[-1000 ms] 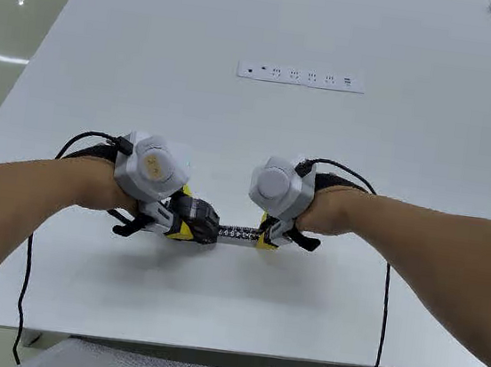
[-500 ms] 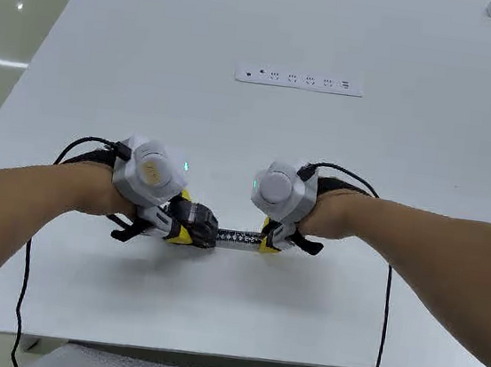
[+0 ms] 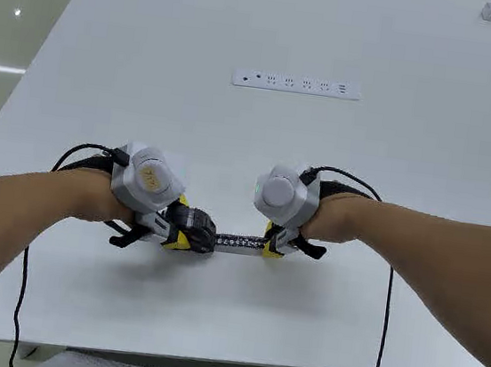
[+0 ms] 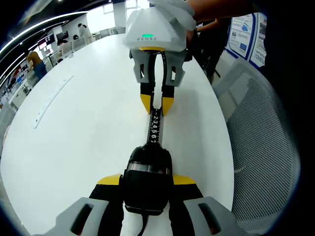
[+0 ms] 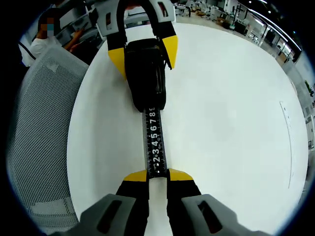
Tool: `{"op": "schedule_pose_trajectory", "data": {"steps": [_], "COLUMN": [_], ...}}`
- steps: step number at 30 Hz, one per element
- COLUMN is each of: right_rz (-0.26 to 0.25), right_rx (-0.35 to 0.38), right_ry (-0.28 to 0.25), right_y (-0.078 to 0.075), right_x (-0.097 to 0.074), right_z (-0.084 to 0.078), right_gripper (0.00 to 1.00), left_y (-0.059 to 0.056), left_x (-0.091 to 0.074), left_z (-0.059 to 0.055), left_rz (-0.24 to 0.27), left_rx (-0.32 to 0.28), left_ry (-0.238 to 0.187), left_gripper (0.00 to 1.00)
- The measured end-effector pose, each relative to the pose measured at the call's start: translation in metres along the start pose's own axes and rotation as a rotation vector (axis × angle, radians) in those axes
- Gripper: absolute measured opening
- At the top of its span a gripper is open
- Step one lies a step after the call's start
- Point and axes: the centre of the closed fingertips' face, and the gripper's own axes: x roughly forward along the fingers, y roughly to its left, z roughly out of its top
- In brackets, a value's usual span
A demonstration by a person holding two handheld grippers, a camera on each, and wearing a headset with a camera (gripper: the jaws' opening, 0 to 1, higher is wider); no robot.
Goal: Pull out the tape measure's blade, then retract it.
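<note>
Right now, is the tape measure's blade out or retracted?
Partly out: a numbered stretch of blade runs from the tape measure case in the left gripper to the right gripper pinching its tip.

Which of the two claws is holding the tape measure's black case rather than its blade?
The left claw grips the case; the right claw pinches only the blade.

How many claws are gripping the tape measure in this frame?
2. The left claw is shut on the black case. The right claw pinches the end of the blade, a short way to the case's right. No others seem hidden.
</note>
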Motion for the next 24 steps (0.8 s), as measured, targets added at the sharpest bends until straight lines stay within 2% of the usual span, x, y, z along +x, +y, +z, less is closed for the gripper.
{"op": "schedule_pose_trajectory", "data": {"steps": [24], "right_rz": [-0.009], "right_rx": [0.006], "right_ry": [0.006], "right_y": [-0.0005], "right_x": [-0.0032], "right_z": [-0.0088], "right_gripper": [0.11], "left_y": [-0.0013], "left_x": [0.0001], "left_z": [0.0014], "left_rz": [0.003], "left_rx": [-0.004], "left_ry": [0.002], "left_gripper": [0.32]}}
